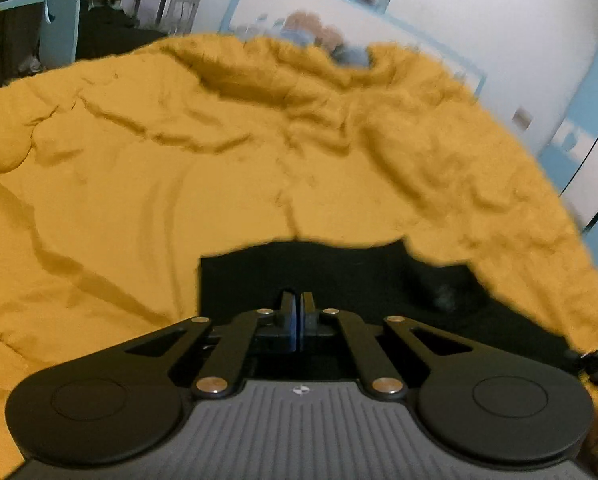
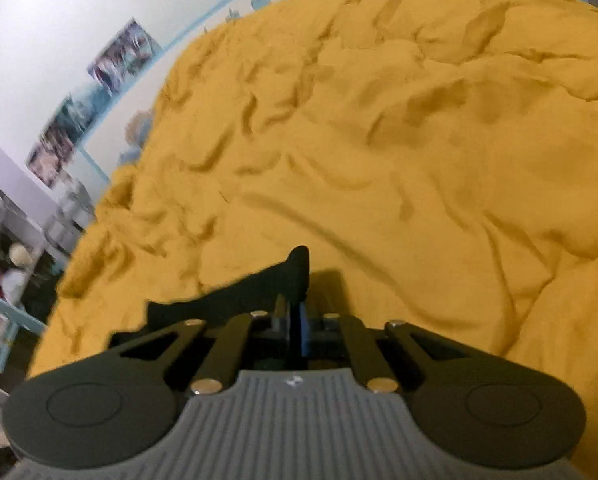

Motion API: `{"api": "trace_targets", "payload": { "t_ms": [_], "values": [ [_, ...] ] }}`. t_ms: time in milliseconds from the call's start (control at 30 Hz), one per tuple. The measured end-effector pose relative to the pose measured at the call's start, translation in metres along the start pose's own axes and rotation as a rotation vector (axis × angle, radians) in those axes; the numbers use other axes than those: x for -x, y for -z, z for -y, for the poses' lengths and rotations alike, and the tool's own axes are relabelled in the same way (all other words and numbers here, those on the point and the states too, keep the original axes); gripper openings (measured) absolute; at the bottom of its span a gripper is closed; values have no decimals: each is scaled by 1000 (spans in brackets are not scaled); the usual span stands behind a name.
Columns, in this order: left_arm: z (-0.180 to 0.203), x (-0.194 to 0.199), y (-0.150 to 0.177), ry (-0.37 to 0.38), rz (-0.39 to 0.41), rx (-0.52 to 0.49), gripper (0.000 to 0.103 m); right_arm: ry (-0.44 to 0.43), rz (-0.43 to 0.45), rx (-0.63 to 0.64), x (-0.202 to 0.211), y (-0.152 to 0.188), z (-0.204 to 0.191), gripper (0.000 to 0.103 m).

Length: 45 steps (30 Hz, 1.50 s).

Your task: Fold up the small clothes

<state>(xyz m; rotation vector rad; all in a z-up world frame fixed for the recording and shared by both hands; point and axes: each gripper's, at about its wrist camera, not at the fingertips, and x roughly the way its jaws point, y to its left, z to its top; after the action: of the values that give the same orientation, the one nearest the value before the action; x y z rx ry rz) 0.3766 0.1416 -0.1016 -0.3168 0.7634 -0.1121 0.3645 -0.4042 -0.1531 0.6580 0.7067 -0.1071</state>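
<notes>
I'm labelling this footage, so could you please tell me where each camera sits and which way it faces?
Left wrist: sits on the left claw, looking forward over a black garment and mustard blanket toward the wall; only its shut fingers show.
Right wrist: sits on the right claw, tilted, looking across the blanket; its fingers pinch the black garment.
Shared: garment, blanket, wall posters.

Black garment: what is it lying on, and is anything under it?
The black garment lies on the wrinkled yellow bedspread. Both the left gripper and the right gripper are shut on its edge. Whatever lies beneath the cloth is covered and cannot be seen.
</notes>
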Motion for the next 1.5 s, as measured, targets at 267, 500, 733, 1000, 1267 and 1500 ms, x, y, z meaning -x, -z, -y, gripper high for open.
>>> {"api": "trace_targets", "payload": {
  "t_ms": [267,500,733,1000,1267,1500],
  "values": [
    [-15,-8,16,-41,-57,51,13,-2,-18,5,21,2,6,23],
    [-11,35,27,-50,-141,-90,21,-15,-139,273,91,30,-18,34],
    [-21,62,52,-102,-190,-135,27,94,-201,589,100,95,-30,53],
    [-35,95,60,-112,-182,-91,27,112,-129,413,107,78,5,6],
    [-43,115,80,-112,-227,-85,27,130,-187,340,135,82,18,9],
    [-28,155,95,-48,-263,-201,40,62,-225,391,212,87,18,23]
  ]
}}
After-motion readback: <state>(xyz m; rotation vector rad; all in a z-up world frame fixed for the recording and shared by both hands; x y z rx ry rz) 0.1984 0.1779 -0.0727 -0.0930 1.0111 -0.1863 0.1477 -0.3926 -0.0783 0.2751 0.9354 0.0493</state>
